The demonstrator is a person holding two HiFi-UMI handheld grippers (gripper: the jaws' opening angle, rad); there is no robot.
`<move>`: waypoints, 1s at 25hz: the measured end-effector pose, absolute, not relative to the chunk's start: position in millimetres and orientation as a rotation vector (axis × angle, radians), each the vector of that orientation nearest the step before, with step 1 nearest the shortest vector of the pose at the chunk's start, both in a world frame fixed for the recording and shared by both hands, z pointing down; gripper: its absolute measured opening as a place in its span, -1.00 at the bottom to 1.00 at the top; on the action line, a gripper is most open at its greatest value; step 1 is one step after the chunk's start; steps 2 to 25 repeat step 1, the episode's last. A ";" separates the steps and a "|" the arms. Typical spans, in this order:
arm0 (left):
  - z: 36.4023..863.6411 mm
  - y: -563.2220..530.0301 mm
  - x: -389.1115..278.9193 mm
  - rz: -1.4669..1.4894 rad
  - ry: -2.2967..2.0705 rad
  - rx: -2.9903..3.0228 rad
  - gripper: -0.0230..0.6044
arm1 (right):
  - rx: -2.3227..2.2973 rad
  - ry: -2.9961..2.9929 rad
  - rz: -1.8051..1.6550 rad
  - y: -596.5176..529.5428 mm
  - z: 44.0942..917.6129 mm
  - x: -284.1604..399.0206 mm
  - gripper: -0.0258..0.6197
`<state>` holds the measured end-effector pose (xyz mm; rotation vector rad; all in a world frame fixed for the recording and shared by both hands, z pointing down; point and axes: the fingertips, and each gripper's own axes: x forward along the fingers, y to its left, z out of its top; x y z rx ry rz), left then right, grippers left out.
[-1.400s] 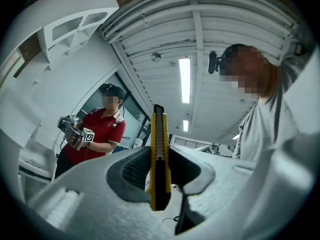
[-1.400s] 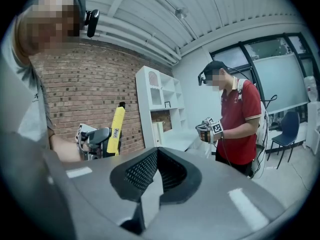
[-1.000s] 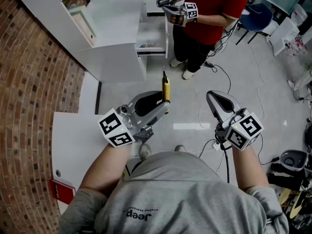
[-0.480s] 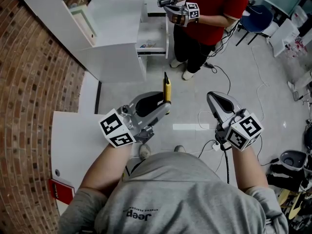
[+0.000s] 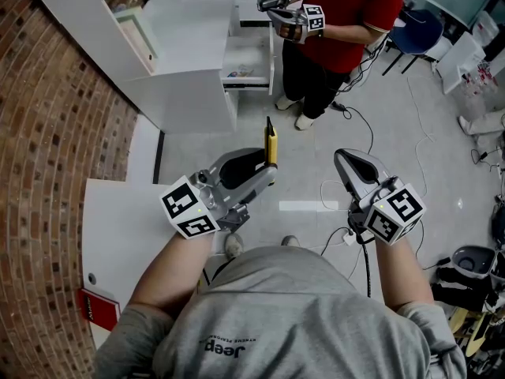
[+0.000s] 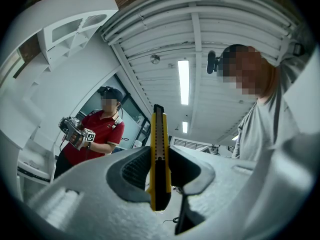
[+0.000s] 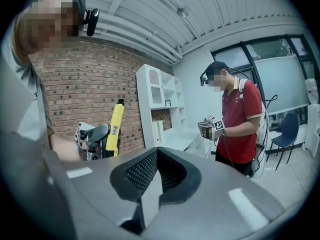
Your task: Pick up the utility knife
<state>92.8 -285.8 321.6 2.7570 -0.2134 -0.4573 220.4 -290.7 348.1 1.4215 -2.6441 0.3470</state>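
Yellow utility knife [image 6: 159,154] upright, clamped in left hand-held gripper [image 5: 267,172]; right hand-held gripper [image 5: 346,163] closed.

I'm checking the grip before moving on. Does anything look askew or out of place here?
Nothing damaged or spilled. The utility knife stands upright, clamped straight in the left gripper. Only oddities: a cabinet drawer hangs open and cables trail across the floor.

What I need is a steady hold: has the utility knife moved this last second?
No. The utility knife, clamped in the left gripper, keeps its place beside the corner of the white cabinet.
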 end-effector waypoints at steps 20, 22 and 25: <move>321.8 -285.6 92.8 -0.457 -0.213 2.757 -0.55 | 1.420 -2.645 0.347 -290.6 348.4 220.1 -0.90; 321.8 -285.6 92.8 -0.457 -0.213 2.757 -0.55 | 1.420 -2.645 0.347 -290.6 348.4 220.1 -0.90; 321.8 -285.6 92.8 -0.457 -0.213 2.757 -0.55 | 1.420 -2.645 0.347 -290.6 348.4 220.1 -0.90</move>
